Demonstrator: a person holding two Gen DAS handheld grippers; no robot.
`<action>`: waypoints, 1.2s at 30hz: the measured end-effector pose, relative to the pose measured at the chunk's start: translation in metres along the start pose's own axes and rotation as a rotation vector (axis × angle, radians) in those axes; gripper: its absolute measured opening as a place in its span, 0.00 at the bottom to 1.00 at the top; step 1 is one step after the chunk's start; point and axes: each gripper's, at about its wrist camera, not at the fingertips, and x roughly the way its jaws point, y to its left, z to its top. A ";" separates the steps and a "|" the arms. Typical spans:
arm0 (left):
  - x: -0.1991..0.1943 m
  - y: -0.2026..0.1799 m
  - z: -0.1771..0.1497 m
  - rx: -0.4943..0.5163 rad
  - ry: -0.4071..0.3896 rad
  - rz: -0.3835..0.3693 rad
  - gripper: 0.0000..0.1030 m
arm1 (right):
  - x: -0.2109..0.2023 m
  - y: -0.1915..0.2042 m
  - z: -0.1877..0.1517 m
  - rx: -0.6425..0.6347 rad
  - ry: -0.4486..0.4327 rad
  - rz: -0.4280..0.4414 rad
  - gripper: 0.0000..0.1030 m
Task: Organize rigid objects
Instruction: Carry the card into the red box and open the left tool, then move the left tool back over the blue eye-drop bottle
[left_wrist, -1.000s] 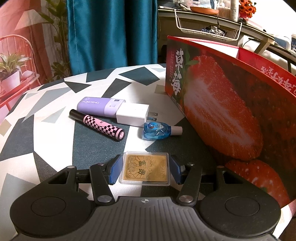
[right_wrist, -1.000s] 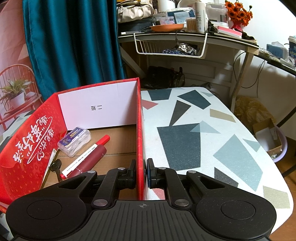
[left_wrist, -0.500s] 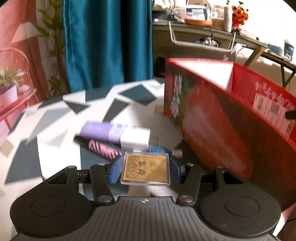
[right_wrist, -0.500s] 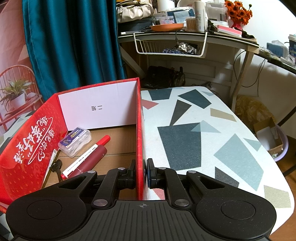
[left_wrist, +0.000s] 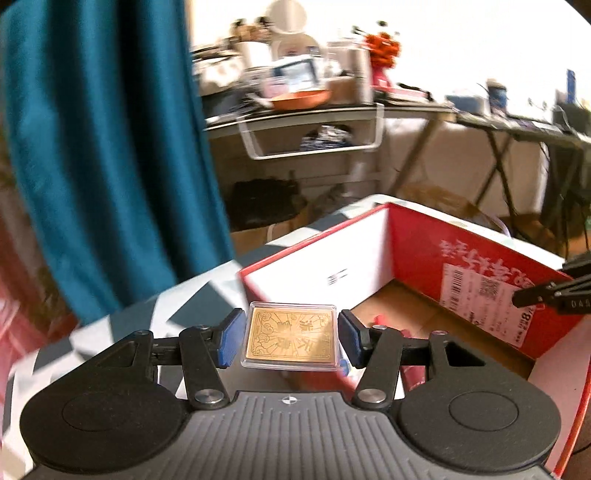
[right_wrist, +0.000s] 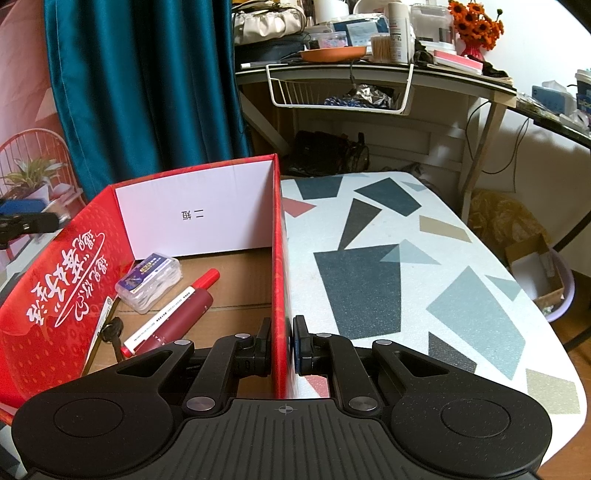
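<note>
Red box (right_wrist: 62, 306) holds a clear case (right_wrist: 149, 282) and marker (right_wrist: 173, 314) (touching); right tongs (right_wrist: 281, 343) pinch its wall, left tongs (left_wrist: 290, 341) grip a gold card (left_wrist: 290, 338).

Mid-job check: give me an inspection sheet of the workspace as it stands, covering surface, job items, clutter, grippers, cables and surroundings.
Surface: white table with dark geometric patches; bare to the right of the box.
Job's things: gold card in clear case held above the near edge of the open red box. Inside the box: clear plastic case, red marker, dark red tube.
Clutter: small dark item in the box's near left corner, too small to identify.
Grippers: left hand-held gripper closed on the card; right hand-held gripper clamped on the box's right wall.
Cables: cord hanging off the desk behind.
Surroundings: teal curtain, crowded desk with wire basket.
</note>
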 end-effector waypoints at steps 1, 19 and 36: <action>0.005 -0.005 0.002 0.024 0.000 -0.004 0.56 | 0.000 0.000 0.000 0.000 -0.001 0.001 0.10; 0.034 -0.029 -0.008 0.125 0.115 -0.151 0.57 | -0.001 -0.001 -0.001 0.000 0.001 0.002 0.10; 0.012 0.036 -0.019 -0.189 0.049 -0.049 1.00 | -0.001 -0.001 -0.001 0.000 0.001 0.001 0.10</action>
